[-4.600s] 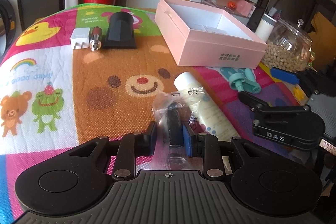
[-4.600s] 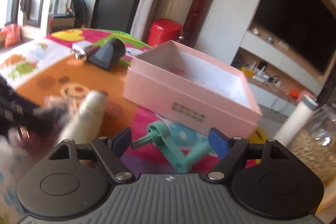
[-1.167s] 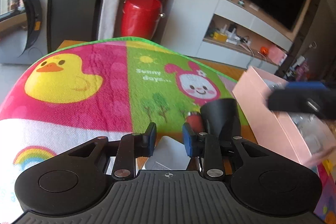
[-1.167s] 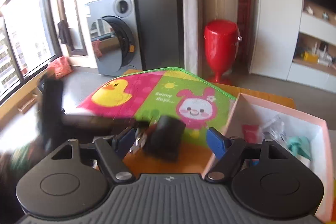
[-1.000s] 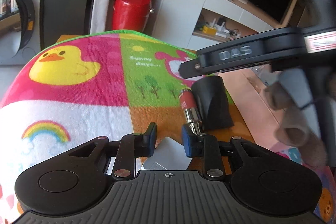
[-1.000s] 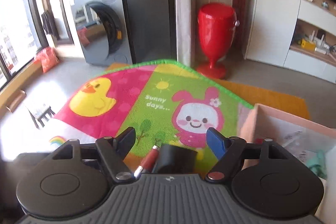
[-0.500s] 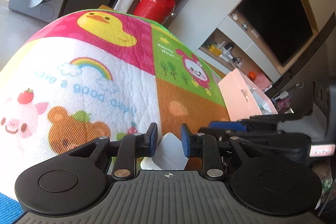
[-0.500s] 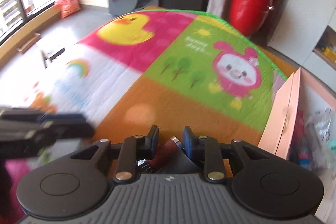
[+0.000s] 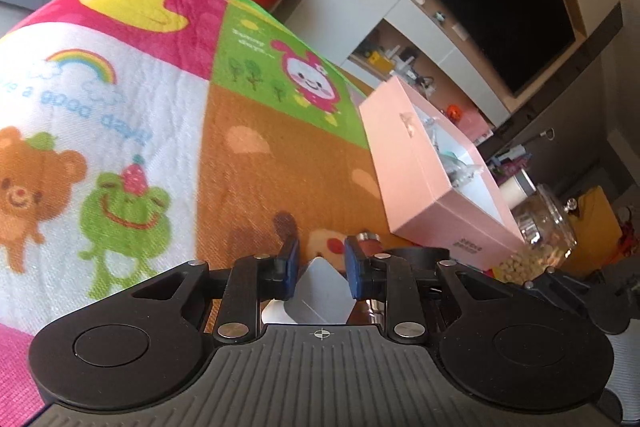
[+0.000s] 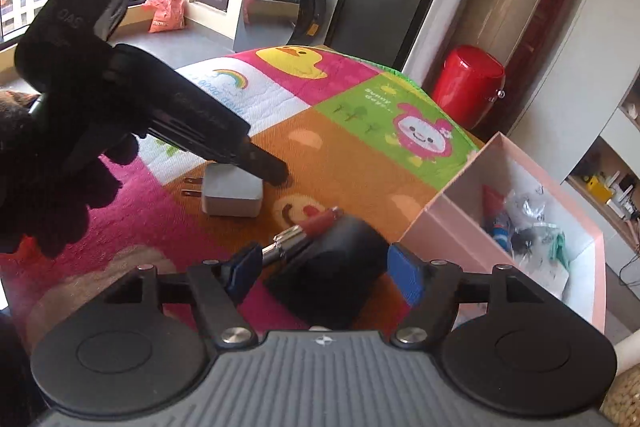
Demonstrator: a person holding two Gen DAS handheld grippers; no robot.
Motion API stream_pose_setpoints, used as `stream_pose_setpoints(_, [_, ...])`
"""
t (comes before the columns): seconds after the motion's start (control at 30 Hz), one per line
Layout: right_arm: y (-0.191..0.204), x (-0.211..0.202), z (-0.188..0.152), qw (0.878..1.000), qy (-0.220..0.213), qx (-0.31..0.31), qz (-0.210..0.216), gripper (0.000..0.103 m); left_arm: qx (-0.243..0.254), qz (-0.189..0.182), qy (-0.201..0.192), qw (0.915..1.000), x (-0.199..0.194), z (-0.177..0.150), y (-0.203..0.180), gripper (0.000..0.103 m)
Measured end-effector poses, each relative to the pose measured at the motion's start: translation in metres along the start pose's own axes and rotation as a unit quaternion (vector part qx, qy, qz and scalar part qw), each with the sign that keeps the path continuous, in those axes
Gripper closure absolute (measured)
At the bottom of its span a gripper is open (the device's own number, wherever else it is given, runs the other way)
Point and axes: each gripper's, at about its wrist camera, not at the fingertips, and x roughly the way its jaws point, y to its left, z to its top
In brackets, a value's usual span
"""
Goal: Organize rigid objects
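Pink box [image 10: 452,227] on the cartoon mat [image 10: 360,155]; bagged bits and a teal piece inside.
White charger [image 10: 232,193] clamped in left gripper [image 9: 319,269]; right gripper [image 10: 324,269] opening around black block [image 10: 332,267] and red tube [image 10: 316,223], pads clear.

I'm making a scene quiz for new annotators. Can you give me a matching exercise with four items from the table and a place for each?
Things:
1. white charger
2. black block
3. red tube
4. teal item

Places:
A. inside the pink box
B. silver-tipped end out, lying against the black block
C. between the left gripper's fingers
D. centred between the right gripper's fingers

Pairs: 1-C, 2-D, 3-B, 4-A

The right gripper's jaws are opening, with the black block between them but not pressed.
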Motion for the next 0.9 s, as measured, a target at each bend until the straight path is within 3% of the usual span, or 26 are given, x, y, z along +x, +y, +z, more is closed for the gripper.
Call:
stream_pose_setpoints(0.13, [-0.002, -0.011, -0.029, 1.000, 0.015, 0.020, -0.018, 0.033, 0.038, 0.011, -0.017, 0.9991, -0.008, -0.004, -0.020, 0.076])
stream_pose_setpoints(0.27, [-0.006, -0.018, -0.058, 0.994, 0.002, 0.005, -0.109, 0.033, 0.064, 0.034, -0.038, 0.9966, -0.022, -0.005, -0.028, 0.076])
stream_pose_setpoints(0.37, [-0.012, -0.021, -0.070, 0.986, -0.008, 0.001, -0.168, 0.033, 0.106, 0.041, -0.029, 0.9930, -0.027, -0.010, -0.038, 0.076])
stream_pose_setpoints(0.53, [-0.036, -0.041, -0.082, 0.988, -0.022, 0.119, -0.097, 0.033, 0.157, 0.044, -0.008, 0.9866, -0.018, -0.020, -0.059, 0.076])
stream_pose_setpoints(0.7, [-0.034, -0.041, -0.094, 0.981, -0.027, 0.171, -0.085, 0.033, 0.160, 0.074, 0.011, 0.9843, 0.013, -0.012, -0.066, 0.076])
stream_pose_setpoints(0.8, [-0.033, -0.039, -0.102, 0.979, -0.023, 0.190, -0.072, 0.031, 0.184, 0.087, 0.029, 0.9787, 0.034, -0.015, -0.073, 0.077])
stream_pose_setpoints(0.9, [-0.034, -0.039, -0.111, 0.975, -0.028, 0.209, -0.074, 0.026, 0.207, 0.097, 0.022, 0.9733, 0.041, -0.022, -0.082, 0.077])
